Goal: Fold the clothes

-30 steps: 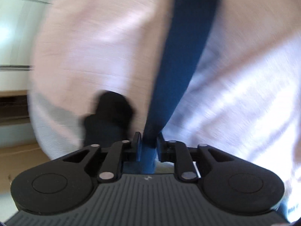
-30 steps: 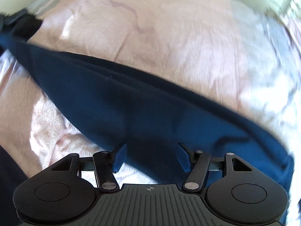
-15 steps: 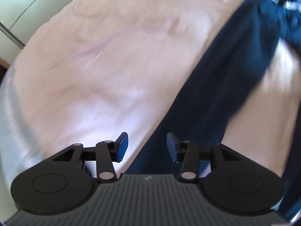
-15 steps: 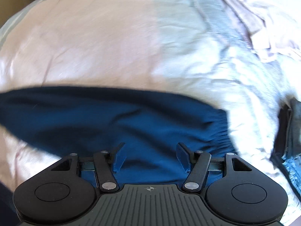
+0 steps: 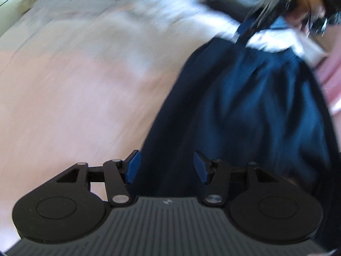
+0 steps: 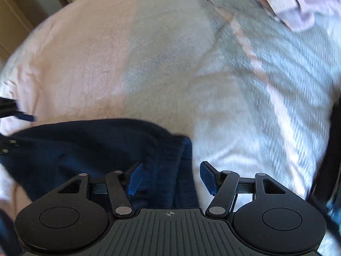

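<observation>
Navy garment (image 6: 89, 149) lies on the pink-grey bedspread (image 6: 213, 85), pink clothes (image 6: 298, 4) beyond; both hand-held grippers spread, left (image 5: 166, 166) opening.

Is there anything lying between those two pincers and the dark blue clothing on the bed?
Nothing visible. The dark blue garment lies right under the right gripper and the left gripper, whose jaws are opening. The pink clothes lie far off.

Navy garment (image 6: 89, 149): soft matt cloth. Bedspread (image 6: 162, 64): pink-and-grey woven textile, rough weave. Left gripper (image 5: 166, 167): matt black plastic, metal rivets.
</observation>
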Tool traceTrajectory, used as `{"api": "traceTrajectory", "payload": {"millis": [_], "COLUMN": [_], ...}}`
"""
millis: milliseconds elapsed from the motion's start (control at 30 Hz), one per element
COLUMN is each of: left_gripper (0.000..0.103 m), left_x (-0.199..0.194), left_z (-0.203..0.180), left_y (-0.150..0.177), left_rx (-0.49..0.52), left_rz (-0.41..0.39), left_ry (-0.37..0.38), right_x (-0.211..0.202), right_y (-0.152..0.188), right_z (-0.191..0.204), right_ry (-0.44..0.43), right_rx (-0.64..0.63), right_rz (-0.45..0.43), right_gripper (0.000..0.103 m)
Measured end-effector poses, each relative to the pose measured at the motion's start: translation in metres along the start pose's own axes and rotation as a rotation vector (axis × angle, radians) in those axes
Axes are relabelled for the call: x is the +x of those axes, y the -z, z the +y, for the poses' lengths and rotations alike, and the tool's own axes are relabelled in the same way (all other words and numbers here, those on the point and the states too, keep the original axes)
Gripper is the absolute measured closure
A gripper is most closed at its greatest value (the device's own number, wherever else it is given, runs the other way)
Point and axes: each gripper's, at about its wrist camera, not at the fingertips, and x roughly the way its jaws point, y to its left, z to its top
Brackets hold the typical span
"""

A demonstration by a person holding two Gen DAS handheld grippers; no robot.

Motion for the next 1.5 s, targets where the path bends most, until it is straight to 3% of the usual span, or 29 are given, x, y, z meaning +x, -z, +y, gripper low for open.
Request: {"api": "traceTrajectory", "payload": {"millis": [133, 267, 433, 500, 533, 600, 633, 800, 900, 1033, 1100, 1167, 1267, 1300, 1333, 1500], "left_gripper": [0.051, 0.047, 0.046, 0.048, 0.064, 0.084, 0.090, 0.092, 0.092, 0.092, 0.092, 0.092, 0.092, 0.092, 0.093, 0.092], "left_x": [0.041, 0.090, 0.157, 0.167, 0.168, 0.167, 0.160, 0.114, 0.128, 0.156, 0.161, 0.159, 0.155, 0.152, 0.149, 0.127], "left_z": [-0.028, -0.043, -0.031, -0.031, -0.032, -0.032, -0.033, -0.040, -0.033, -0.037, -0.039, -0.038, -0.037, -0.038, -0.040, -0.055], "left_y": [-0.069, -0.118, -0.150, -0.154, -0.156, -0.160, -0.163, -0.179, -0.176, -0.169, -0.167, -0.164, -0.164, -0.166, -0.168, -0.192], "left_rx": [0.116, 0.211, 0.145, 0.159, 0.167, 0.167, 0.175, 0.248, 0.219, 0.229, 0.240, 0.239, 0.229, 0.234, 0.242, 0.287], "left_rz": [-0.046, -0.027, 0.095, 0.130, 0.140, 0.156, 0.142, 0.022, 0.038, 0.076, 0.076, 0.070, 0.060, 0.057, 0.051, -0.044], "left_ry": [0.127, 0.174, 0.277, 0.312, 0.329, 0.350, 0.339, 0.268, 0.237, 0.212, 0.201, 0.200, 0.198, 0.190, 0.181, 0.140], "right_x": [-0.023, -0.034, -0.022, -0.015, -0.010, -0.008, -0.013, -0.056, -0.065, -0.045, -0.039, -0.033, -0.014, -0.006, 0.001, -0.032], "right_y": [0.043, 0.079, 0.101, 0.104, 0.104, 0.105, 0.104, 0.099, 0.099, 0.096, 0.090, 0.091, 0.086, 0.084, 0.082, 0.074], "right_z": [-0.006, -0.002, -0.002, -0.007, -0.012, -0.021, -0.024, -0.027, -0.026, -0.020, -0.011, -0.003, 0.005, 0.005, 0.003, -0.007], "right_ry": [-0.053, -0.065, -0.110, -0.099, -0.088, -0.093, -0.085, -0.070, -0.049, -0.064, -0.051, -0.044, -0.062, -0.072, -0.062, 0.028], "right_rx": [-0.003, -0.060, -0.042, -0.026, -0.010, 0.042, 0.059, 0.083, 0.082, 0.078, 0.034, -0.023, -0.058, -0.057, -0.058, -0.078], "right_rz": [0.036, 0.070, 0.081, 0.073, 0.073, 0.059, 0.044, -0.054, -0.102, -0.083, -0.079, -0.099, -0.088, -0.077, -0.062, -0.123], "right_gripper": [0.041, 0.041, 0.041, 0.052, 0.066, 0.077, 0.098, 0.098, 0.098, 0.097, 0.077, 0.041, 0.041, 0.047, 0.071, 0.074]}}
